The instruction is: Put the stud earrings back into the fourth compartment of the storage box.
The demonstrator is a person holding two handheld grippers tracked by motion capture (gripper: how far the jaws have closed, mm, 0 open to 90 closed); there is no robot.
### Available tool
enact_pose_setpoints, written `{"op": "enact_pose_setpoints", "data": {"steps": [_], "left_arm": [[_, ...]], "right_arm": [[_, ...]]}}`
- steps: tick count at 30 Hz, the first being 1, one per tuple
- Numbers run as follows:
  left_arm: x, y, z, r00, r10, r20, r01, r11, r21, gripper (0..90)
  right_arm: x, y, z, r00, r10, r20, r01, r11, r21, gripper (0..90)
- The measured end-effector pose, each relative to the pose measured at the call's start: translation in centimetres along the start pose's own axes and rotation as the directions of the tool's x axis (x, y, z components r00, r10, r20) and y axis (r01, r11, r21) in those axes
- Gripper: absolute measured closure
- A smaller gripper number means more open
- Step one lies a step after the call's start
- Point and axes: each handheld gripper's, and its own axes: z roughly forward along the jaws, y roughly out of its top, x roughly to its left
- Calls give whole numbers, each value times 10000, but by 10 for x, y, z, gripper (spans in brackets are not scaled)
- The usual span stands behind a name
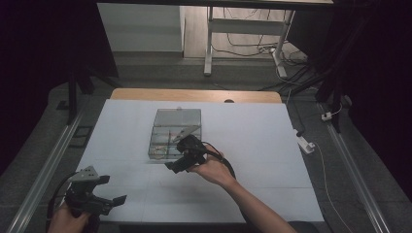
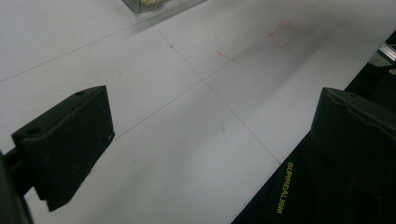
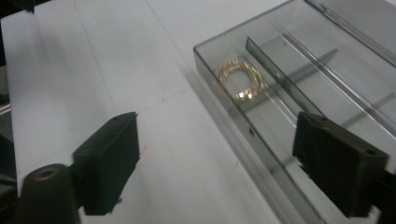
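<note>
Box (image 3: 299, 93) corner sits between right tool (image 3: 219, 168) open jaws.

White-covered table (image 1: 252, 145) with wooden far edge (image 1: 194, 94), grey floor (image 1: 160, 73), dim room. White desk frame legs (image 1: 209, 48) behind, tangled cables (image 1: 291, 63), power strip (image 1: 305, 144) at right, metal rails (image 1: 43, 170) alongside.

The compartment box (image 3: 280, 93) looks like clear, glossy, smooth plastic. Inside it, the bracelet (image 3: 239, 80) is shiny gold-coloured metal. Under the box, the table (image 1: 252, 141) is matt white.
</note>
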Motion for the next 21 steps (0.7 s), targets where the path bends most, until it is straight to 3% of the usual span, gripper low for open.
{"op": "enact_pose_setpoints", "data": {"steps": [8, 12, 16, 21], "left_arm": [[0, 0, 0, 10000, -67, -2, 67, 10000, -10, 0], [0, 1, 0, 10000, -93, -13, 93, 10000, 19, 0], [0, 1, 0, 10000, -89, -21, 89, 10000, 8, 0], [0, 0, 0, 10000, -40, 39, 41, 10000, -74, 0]], "right_arm": [[-1, -33, -45, 9995, 281, 164, -273, 9983, -506, 45], [-5, -52, -69, 9963, 723, 471, -680, 9939, -865, 19], [-12, -69, -95, 9897, 1010, 1011, -888, 9889, -1191, 8], [-18, -93, -126, 9753, 1487, 1631, -1230, 9798, -1578, 0]]}}
